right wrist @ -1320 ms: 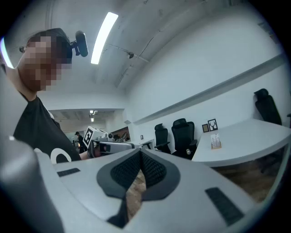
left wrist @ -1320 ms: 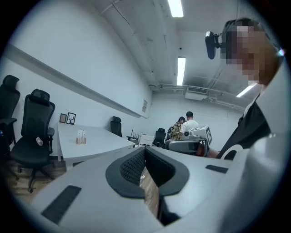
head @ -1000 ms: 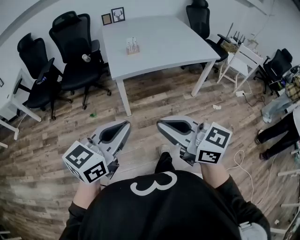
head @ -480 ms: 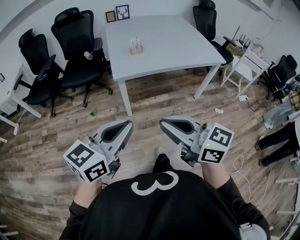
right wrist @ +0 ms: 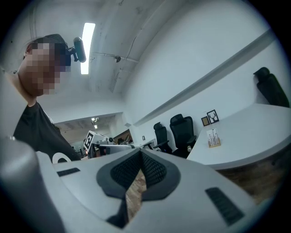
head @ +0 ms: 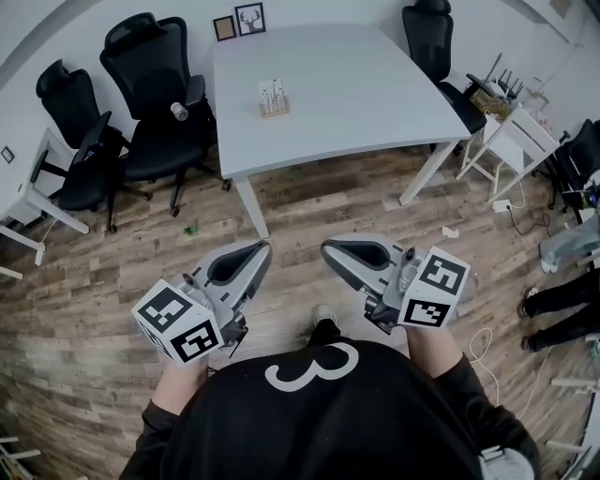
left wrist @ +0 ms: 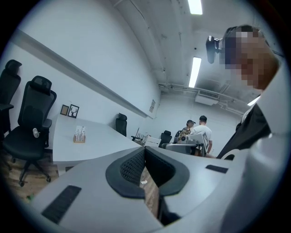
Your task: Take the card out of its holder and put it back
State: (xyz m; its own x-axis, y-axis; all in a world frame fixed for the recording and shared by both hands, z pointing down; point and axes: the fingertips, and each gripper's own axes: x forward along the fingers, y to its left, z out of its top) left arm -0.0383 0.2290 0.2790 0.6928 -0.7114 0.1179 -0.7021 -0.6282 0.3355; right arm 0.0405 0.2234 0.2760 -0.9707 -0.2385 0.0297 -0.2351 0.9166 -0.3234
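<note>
A small wooden holder with white cards [head: 273, 97] stands upright on the white table [head: 356, 103], far ahead of both grippers. It also shows as the card holder [left wrist: 80, 134] in the left gripper view and as the card holder [right wrist: 213, 138] in the right gripper view. My left gripper [head: 262, 249] is held low in front of my body over the wooden floor, shut and empty. My right gripper [head: 327, 248] hangs beside it at the same height, its jaws together with nothing between them. The left gripper's tips [left wrist: 144, 150] and the right gripper's tips [right wrist: 140, 152] both meet.
Black office chairs [head: 150, 94] stand left of the table and another black chair [head: 433, 37] behind it. Two picture frames [head: 237, 22] lean on the wall. A white folding chair [head: 511, 141] and cables [head: 483, 342] lie to the right, near a person's legs [head: 562, 300].
The table and card holder have come slightly closer and lower in the head view. Both grippers keep their place in front of my body, still shut.
</note>
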